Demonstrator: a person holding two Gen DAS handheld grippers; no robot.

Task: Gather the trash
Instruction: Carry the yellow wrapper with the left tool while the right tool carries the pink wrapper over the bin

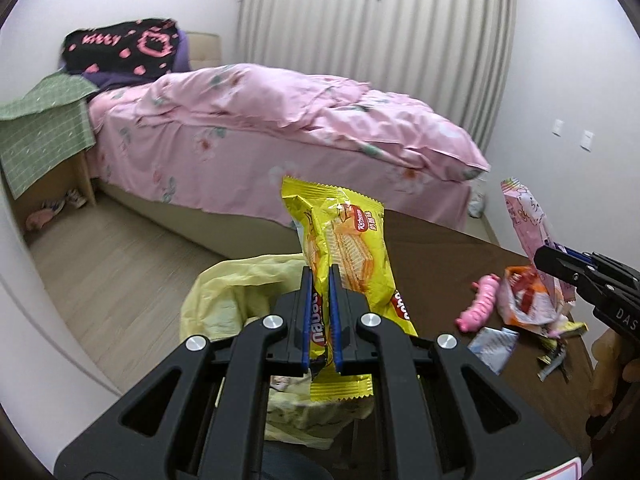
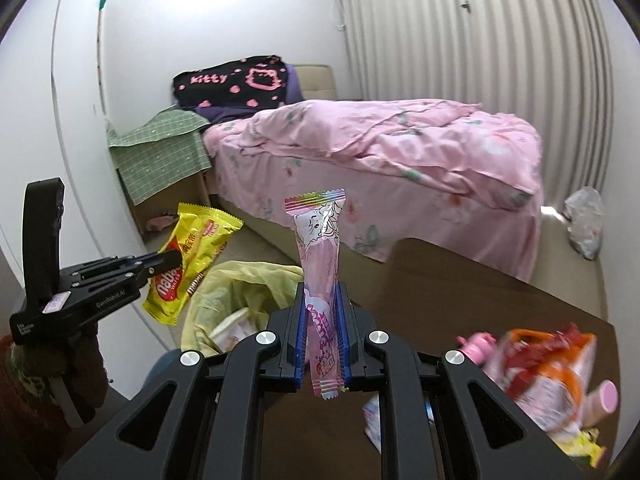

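Note:
My left gripper (image 1: pixel 320 280) is shut on a yellow wafer wrapper (image 1: pixel 344 240) and holds it upright above the pale yellow trash bag (image 1: pixel 240 292). My right gripper (image 2: pixel 322 292) is shut on a long pink candy wrapper (image 2: pixel 320 240), held upright near the bag (image 2: pixel 240 288). The left gripper (image 2: pixel 168 260) with the yellow wrapper (image 2: pixel 192 256) shows at left in the right wrist view. The right gripper (image 1: pixel 548 260) with the pink wrapper (image 1: pixel 528 216) shows at right in the left wrist view.
More trash lies on the brown table (image 1: pixel 440 248): an orange-and-red packet (image 1: pixel 524 300), a pink toy (image 1: pixel 480 304), small wrappers (image 1: pixel 492 348). A bed with pink bedding (image 1: pixel 280 120) stands behind. A white plastic bag (image 2: pixel 584 220) lies on the floor.

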